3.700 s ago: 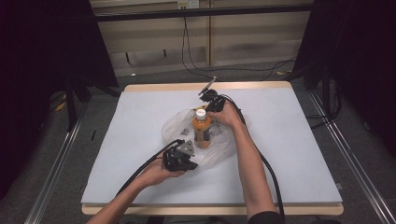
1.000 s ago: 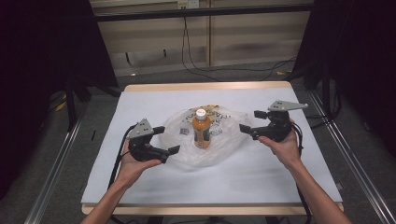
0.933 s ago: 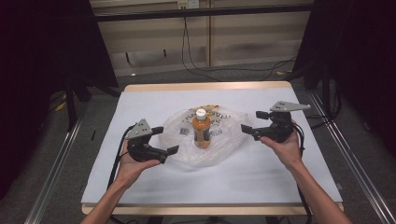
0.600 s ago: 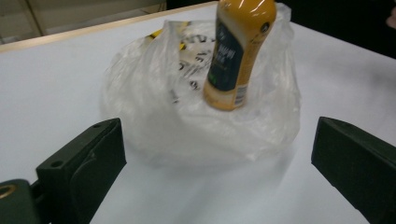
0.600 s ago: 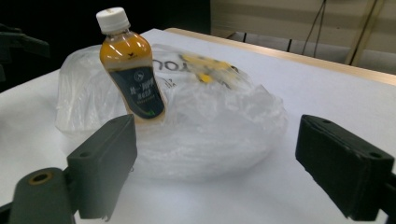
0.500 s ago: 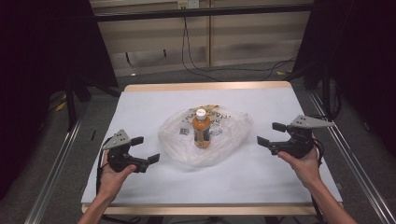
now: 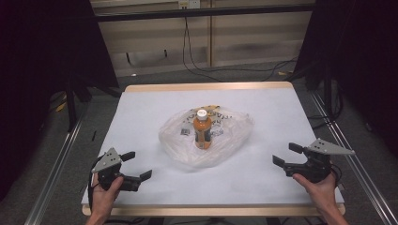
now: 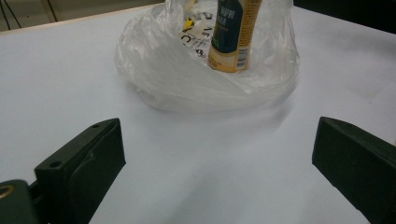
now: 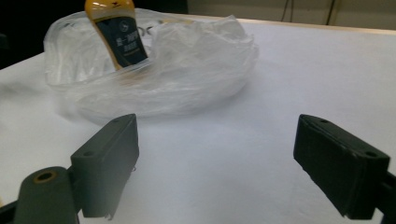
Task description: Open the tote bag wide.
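I am working at a white-topped table with a pale wooden rim, both grippers parked near its front edge and well apart from each other. My left gripper sits close to the front left corner, my left hand wrapped round its body just inside the rim. My right gripper sits near the front right corner, my right hand under it, close to the right edge. Between them lies a broad stretch of bare tabletop, and more bare surface runs behind and to either side of the bag.

At the middle of the table, a crumpled clear plastic bag lies spread out, and an orange drink bottle with a white cap and dark label stands upright inside it. In the left gripper view, the bag and the bottle stand beyond the jaws, with open white surface in between; the right gripper view shows the same bag and bottle ahead and to the left, again with clear surface before them.

Both pairs of jaws stand wide apart. Neither holds anything, and neither touches the bag or the bottle. Dark floor, metal rails and trailing cables surround the table on all sides.
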Motion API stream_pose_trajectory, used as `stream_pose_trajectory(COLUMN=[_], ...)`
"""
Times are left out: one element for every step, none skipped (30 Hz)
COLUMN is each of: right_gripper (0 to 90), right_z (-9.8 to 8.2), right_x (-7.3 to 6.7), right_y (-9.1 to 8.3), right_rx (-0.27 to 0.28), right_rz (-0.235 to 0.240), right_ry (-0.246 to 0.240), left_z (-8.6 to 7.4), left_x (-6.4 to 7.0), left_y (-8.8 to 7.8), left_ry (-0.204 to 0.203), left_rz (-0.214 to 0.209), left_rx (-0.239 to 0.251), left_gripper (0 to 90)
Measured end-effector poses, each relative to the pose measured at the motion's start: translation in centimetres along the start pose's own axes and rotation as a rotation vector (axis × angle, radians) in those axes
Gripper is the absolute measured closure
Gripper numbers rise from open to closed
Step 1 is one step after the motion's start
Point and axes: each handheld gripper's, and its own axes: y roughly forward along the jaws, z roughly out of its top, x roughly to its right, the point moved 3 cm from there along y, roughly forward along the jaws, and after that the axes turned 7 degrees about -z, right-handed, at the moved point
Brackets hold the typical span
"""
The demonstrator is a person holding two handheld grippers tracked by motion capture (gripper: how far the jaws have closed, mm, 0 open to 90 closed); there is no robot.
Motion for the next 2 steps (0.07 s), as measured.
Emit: stream_pose_trajectory(right_gripper=[13.9, 13.9], right_z=[0.04, 0.04], right_x=[0.03, 0.03], right_y=[-0.04, -0.04], right_rx=[0.004, 0.004], right_rz=[0.004, 0.004], right_ry=[0.009, 0.009], left_z=[-0.25, -0.46], left_x=[-0.05, -0.12], left_y=[0.0, 0.04], left_ry=[-0.002, -0.009], left_rz=[-0.006, -0.006], left_rx=[-0.011, -0.016], left_gripper=[2.4, 2.4])
